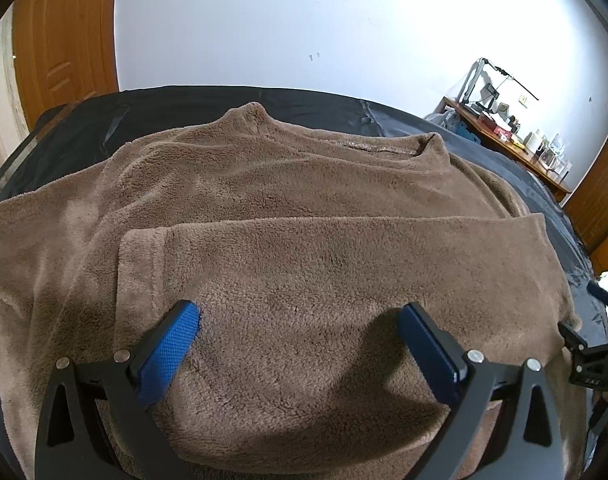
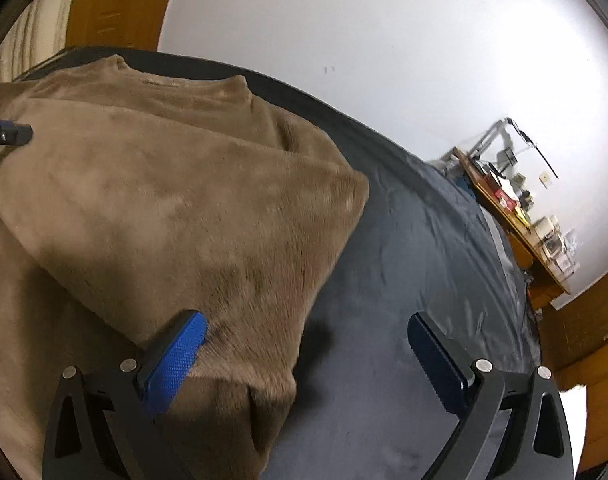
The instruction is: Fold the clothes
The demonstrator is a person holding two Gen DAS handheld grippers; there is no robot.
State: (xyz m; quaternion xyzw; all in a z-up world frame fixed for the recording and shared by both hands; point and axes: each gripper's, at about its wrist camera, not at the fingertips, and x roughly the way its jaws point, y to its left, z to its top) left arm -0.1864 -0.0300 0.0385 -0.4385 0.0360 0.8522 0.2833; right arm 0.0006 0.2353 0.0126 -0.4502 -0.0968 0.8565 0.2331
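Brown fleece garment [image 1: 304, 208] lies under both wide-spread grippers [image 1: 300, 320] [image 2: 307, 332] (gripping nothing).

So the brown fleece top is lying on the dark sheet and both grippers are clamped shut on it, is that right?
Not quite. The brown fleece top does lie on the dark sheet, but neither gripper is shut. The left wrist view shows the left gripper with its jaws wide apart over the fabric, and the right wrist view shows the right gripper equally open, straddling the top's edge.
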